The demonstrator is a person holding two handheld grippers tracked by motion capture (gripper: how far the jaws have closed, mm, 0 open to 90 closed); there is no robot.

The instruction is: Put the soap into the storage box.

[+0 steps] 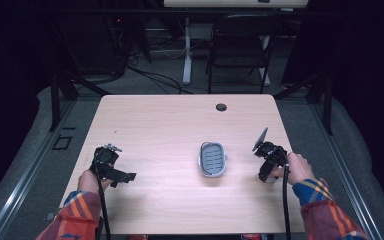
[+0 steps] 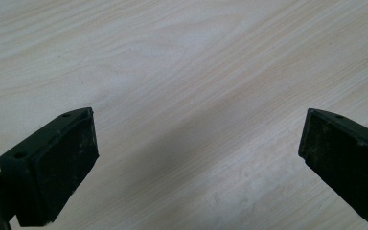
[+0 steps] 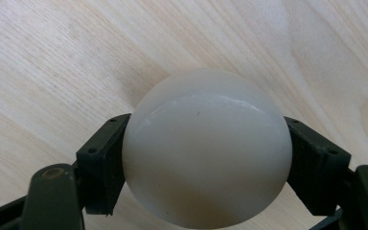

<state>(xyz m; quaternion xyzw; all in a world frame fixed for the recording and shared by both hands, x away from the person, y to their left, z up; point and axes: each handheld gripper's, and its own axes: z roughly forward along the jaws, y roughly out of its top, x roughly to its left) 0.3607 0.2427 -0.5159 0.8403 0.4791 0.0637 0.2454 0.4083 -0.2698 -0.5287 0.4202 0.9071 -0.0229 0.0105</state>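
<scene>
A white, smooth, rounded object (image 3: 206, 153), like a ball or an oval soap, sits clamped between both jaws of my right gripper (image 3: 206, 127) just above the wood. In the high view the right gripper (image 1: 265, 174) is at the table's right side, to the right of a grey oval dish (image 1: 213, 159) with a ribbed inside and apart from it. My left gripper (image 1: 126, 177) rests at the left side of the table, pointing right. Its jaws stand wide apart in the left gripper view (image 2: 196, 127), with only bare wood between them.
The light wooden table (image 1: 170, 120) has a round cable hole (image 1: 221, 107) near its far edge. Behind the table stand a black folding chair (image 1: 240, 45) and a white desk leg (image 1: 186, 55). Cables lie on the floor.
</scene>
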